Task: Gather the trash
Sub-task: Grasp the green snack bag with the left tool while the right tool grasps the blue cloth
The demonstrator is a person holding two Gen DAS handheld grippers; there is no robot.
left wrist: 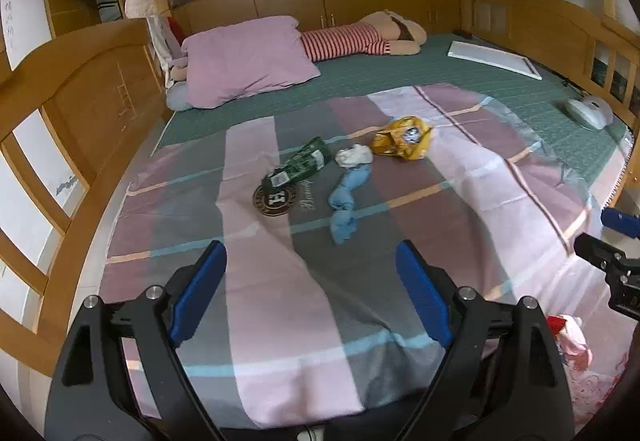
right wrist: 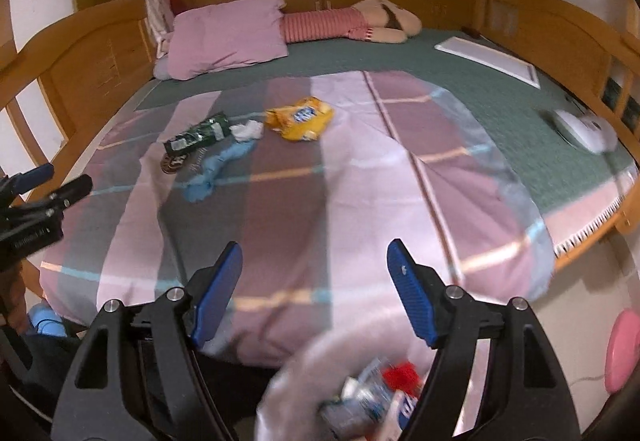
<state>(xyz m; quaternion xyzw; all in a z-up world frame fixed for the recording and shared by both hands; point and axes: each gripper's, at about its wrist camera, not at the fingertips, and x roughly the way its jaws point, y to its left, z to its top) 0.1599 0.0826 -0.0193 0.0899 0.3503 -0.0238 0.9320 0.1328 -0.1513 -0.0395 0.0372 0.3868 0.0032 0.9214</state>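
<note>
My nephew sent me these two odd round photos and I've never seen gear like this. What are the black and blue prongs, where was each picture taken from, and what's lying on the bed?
The prongs are hand-held claws, one in each of a person's hands, each with a wide-angle camera looking along its two fingers. One picture looks out over the left claw, the other over the right claw. Both are open and hold nothing. On the bed's striped blanket lie a green wrapper, a yellow snack bag, a crumpled white tissue and a blue cloth. Below the right claw, a blurred bag seems to hold wrappers.
</note>
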